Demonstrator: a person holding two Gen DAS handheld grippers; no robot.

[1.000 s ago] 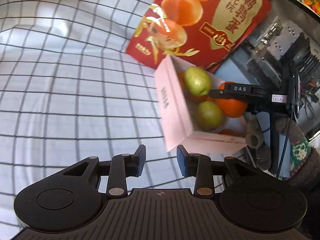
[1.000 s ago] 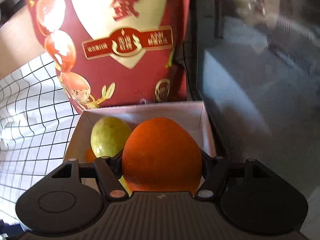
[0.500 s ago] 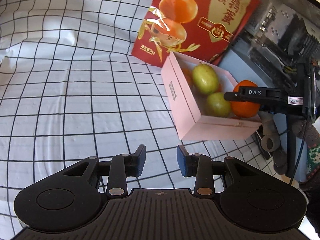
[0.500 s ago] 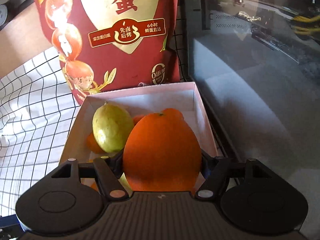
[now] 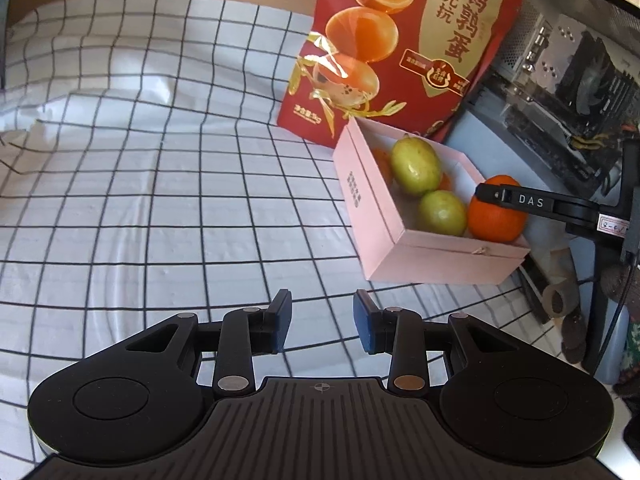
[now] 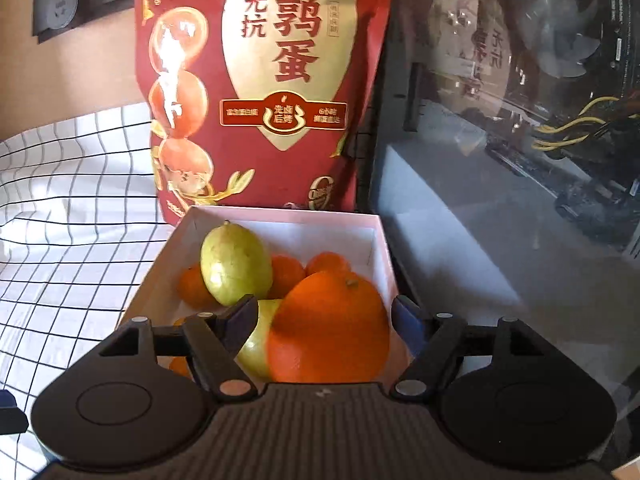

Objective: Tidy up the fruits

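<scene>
A pink box (image 5: pixel 384 232) stands on the checked cloth and holds two green fruits (image 5: pixel 416 166) and several small oranges. A big orange (image 6: pixel 330 328) lies at the box's near right corner, between the spread fingers of my right gripper (image 6: pixel 322 316), which is open with gaps on both sides. In the left wrist view the orange (image 5: pixel 496 214) sits in the box (image 6: pixel 280 220) beside the right gripper's finger (image 5: pixel 520 200). My left gripper (image 5: pixel 322 326) is open and empty above the cloth, left of the box.
A red snack bag (image 5: pixel 404 40) stands behind the box. A computer case with a glass side (image 6: pixel 520 140) is right of the box. The checked cloth (image 5: pixel 140 180) covers the table to the left.
My right gripper has opened and let go of the big orange, which now rests in the box. The left gripper has pulled back and away from the box.
</scene>
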